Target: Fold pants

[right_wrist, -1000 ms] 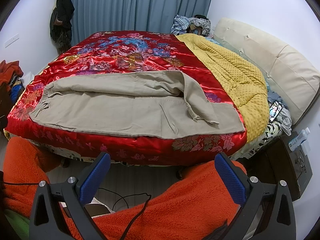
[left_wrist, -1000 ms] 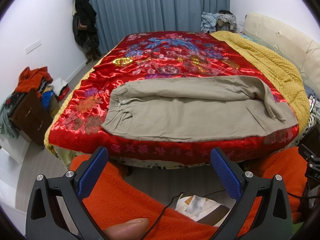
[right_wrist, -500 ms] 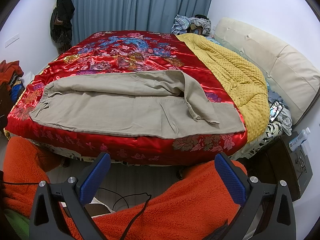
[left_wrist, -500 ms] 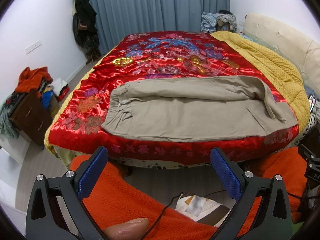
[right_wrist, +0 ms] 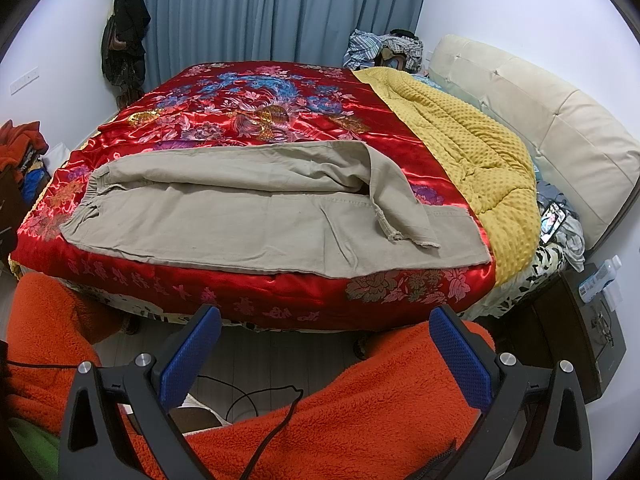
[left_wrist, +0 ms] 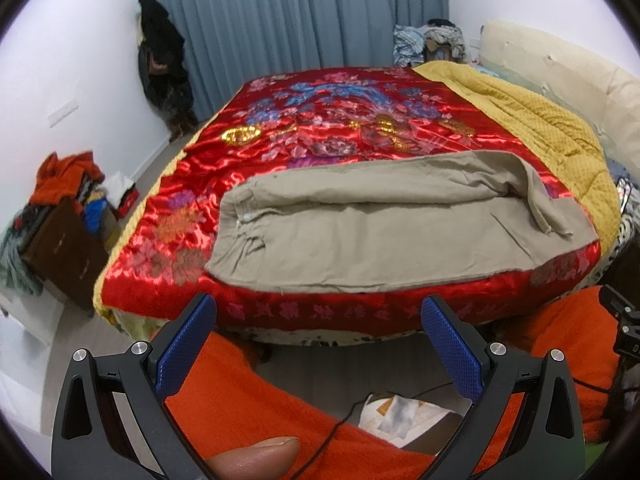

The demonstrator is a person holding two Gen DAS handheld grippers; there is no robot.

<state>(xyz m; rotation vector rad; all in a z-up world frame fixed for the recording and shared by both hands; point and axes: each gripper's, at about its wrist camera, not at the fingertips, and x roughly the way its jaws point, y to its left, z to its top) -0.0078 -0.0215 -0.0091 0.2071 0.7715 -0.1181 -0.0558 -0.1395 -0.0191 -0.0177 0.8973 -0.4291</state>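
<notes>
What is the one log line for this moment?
pants: folded lengthwise on bed | left gripper: open, clear | right gripper: open, clear

text: pink characters, unreadable | on: red quilt (right_wrist: 248,296) front border

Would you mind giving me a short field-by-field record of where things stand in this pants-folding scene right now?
garment: beige pants, lying lengthwise along the near edge of the bed
fold state: one leg laid over the other; top leg's cuff flopped crooked toward the near edge
waistband: at the left end
surface: red floral satin bedspread
beside it: yellow blanket on the right
left gripper: open, empty, short of the bed
right gripper: open, empty, short of the bed
contact with pants: none
</notes>
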